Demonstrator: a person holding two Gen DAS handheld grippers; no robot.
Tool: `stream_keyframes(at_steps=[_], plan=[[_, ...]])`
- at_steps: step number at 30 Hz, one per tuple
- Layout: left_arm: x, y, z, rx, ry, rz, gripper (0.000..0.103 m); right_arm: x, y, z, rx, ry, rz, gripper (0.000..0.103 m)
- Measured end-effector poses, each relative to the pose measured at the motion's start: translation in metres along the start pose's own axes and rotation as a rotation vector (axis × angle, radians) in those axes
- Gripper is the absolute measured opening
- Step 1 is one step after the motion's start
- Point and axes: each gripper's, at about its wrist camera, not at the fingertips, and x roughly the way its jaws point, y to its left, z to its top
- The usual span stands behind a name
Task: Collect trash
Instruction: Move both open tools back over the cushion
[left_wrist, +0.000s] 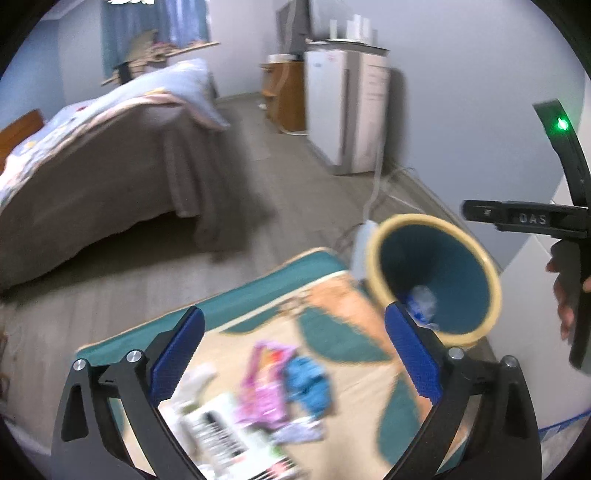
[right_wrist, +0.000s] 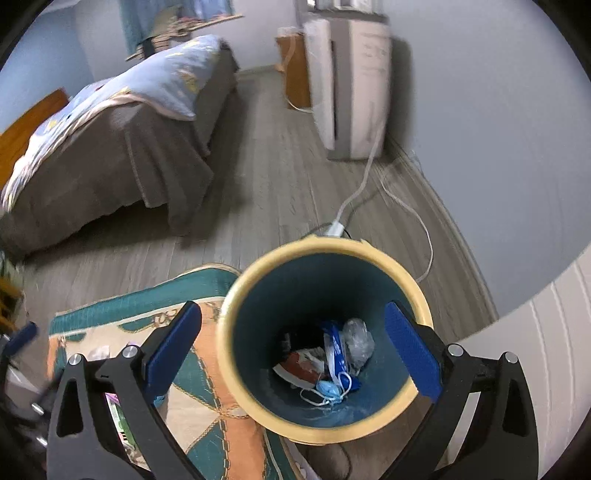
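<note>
I hold the right gripper (right_wrist: 293, 354) spread wide and empty over the bin (right_wrist: 373, 254), which fills the lower centre of its view; the height and centring suit a drop, I judge, since the bin's mouth sits squarely between the blue pads (right_wrist: 171, 354). Inside lie a face mask (right_wrist: 328, 389), a blue-and-white wrapper (right_wrist: 334, 347), a clear crumpled bag (right_wrist: 356, 341) and a reddish packet (right_wrist: 299, 365). The left gripper (left_wrist: 293, 354) is likewise open, with nothing between its pads, aimed at litter on the rug (left_wrist: 354, 295): a pink wrapper (left_wrist: 262, 384) and a blue scrap (left_wrist: 308, 380) near 6 o'clock, and a white printed pack (left_wrist: 221, 428) at about 7, all blurred. From the left camera the bin (left_wrist: 436, 280) stands at 4 o'clock on the rug's far corner, close enough to the litter for short carries. The room is a bedroom with grey plank flooring (right_wrist: 280, 177); a bed (right_wrist: 122, 140) with a brown skirt lies at 10 o'clock, a white appliance (right_wrist: 351, 85) at 1 o'clock against the wall, its cable (right_wrist: 417, 221) trailing behind the bin. I reckon several pieces remain to gather.
</note>
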Motion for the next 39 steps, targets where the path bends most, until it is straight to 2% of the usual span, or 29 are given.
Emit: stream_keyframes(at_steps=[3, 8, 11, 14, 18, 20, 23, 25, 27, 31, 35, 39], plan=[[-0.018, 0.033, -0.008, -0.017, -0.008, 0.067, 0.097, -0.006, 0.025, 0.001, -0.042, -0.02, 0.004, 0.097], [-0.048, 0.088, -0.029, -0.101, -0.002, 0.154, 0.098, -0.015, 0.066, 0.001, -0.077, -0.036, 0.016, 0.097], [-0.06, 0.11, -0.046, -0.146, 0.004, 0.215, 0.098, -0.02, 0.089, -0.002, -0.079, -0.042, 0.034, 0.097], [-0.064, 0.124, -0.062, -0.155, 0.003, 0.257, 0.098, -0.021, 0.108, -0.004, -0.093, -0.041, 0.008, 0.097], [-0.058, 0.142, -0.078, -0.204, 0.035, 0.245, 0.098, -0.016, 0.139, -0.015, -0.139, -0.018, -0.037, 0.097], [-0.052, 0.152, -0.086, -0.228, 0.046, 0.24, 0.098, -0.014, 0.156, -0.023, -0.182, -0.015, -0.033, 0.097], [-0.049, 0.157, -0.092, -0.22, 0.029, 0.248, 0.098, -0.011, 0.18, -0.04, -0.263, -0.03, -0.006, 0.097], [-0.045, 0.158, -0.098, -0.202, 0.021, 0.273, 0.098, -0.002, 0.195, -0.051, -0.305, -0.005, -0.018, 0.097], [-0.037, 0.159, -0.101, -0.184, 0.044, 0.277, 0.098, 0.009, 0.203, -0.06, -0.327, 0.033, 0.008, 0.097], [-0.02, 0.162, -0.113, -0.167, 0.073, 0.255, 0.098, 0.027, 0.209, -0.072, -0.331, 0.095, 0.079, 0.097], [0.007, 0.161, -0.125, -0.137, 0.152, 0.242, 0.098, 0.049, 0.207, -0.082, -0.328, 0.151, 0.027, 0.097], [0.027, 0.157, -0.133, -0.125, 0.177, 0.217, 0.098, 0.065, 0.191, -0.088, -0.278, 0.2, 0.023, 0.097]])
